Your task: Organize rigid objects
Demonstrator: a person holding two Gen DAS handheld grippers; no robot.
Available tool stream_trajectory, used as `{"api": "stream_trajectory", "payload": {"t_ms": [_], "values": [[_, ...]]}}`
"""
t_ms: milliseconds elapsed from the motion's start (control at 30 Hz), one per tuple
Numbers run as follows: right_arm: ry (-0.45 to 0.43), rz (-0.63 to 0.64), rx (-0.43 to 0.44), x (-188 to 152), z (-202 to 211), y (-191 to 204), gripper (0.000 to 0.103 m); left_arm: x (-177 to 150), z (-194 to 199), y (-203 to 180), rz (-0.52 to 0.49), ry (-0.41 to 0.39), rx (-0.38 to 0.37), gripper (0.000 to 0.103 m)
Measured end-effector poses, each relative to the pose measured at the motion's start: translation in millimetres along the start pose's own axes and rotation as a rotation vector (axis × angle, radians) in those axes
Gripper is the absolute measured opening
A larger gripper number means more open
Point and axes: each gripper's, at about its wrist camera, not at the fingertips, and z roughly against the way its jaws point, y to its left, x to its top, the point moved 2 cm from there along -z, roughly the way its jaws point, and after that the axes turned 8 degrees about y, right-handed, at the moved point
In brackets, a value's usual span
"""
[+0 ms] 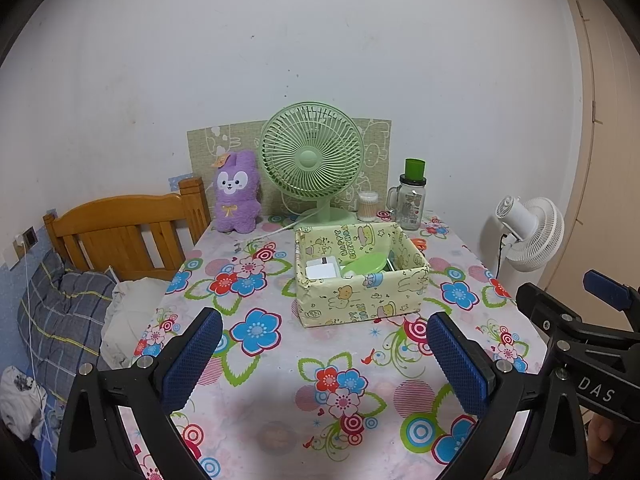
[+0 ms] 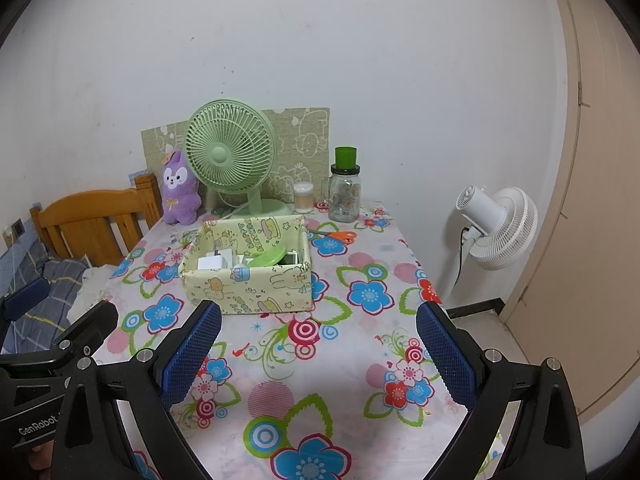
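Table, floral cloth in pink, blue, red and green, fills the lower field of both views.

Green desk fan, upright at 12 o'clock on the table against a beige cartoon-print panel.

Yellow cartoon-print box, mid-table, at 12 o'clock from the left gripper; inner wall lettering partly legible, seems to read "HAPPY". Holds a white block and a green lid, touching.

Purple plush rabbit, at 10 o'clock from the box.

Glass handled jar, green cap, at 1 o'clock; label print too small to read.

Cotton-swab tub, just beside the jar.

Orange scissors, flat, at 2 o'clock from the box.

Left gripper: released, jaws wide, nothing between them. Marked "GenRobot".

Right gripper: released, jaws wide, empty. Marked "DAS".
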Motion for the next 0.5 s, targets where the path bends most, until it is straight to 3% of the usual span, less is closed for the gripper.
{"api": "stream_trajectory", "payload": {"t_ms": [500], "values": [[0.000,0.001,0.001,0.1,0.1,0.0,0.099,-0.6,0.5,0.3,0.001,0.000,-0.001,0.103]]}}
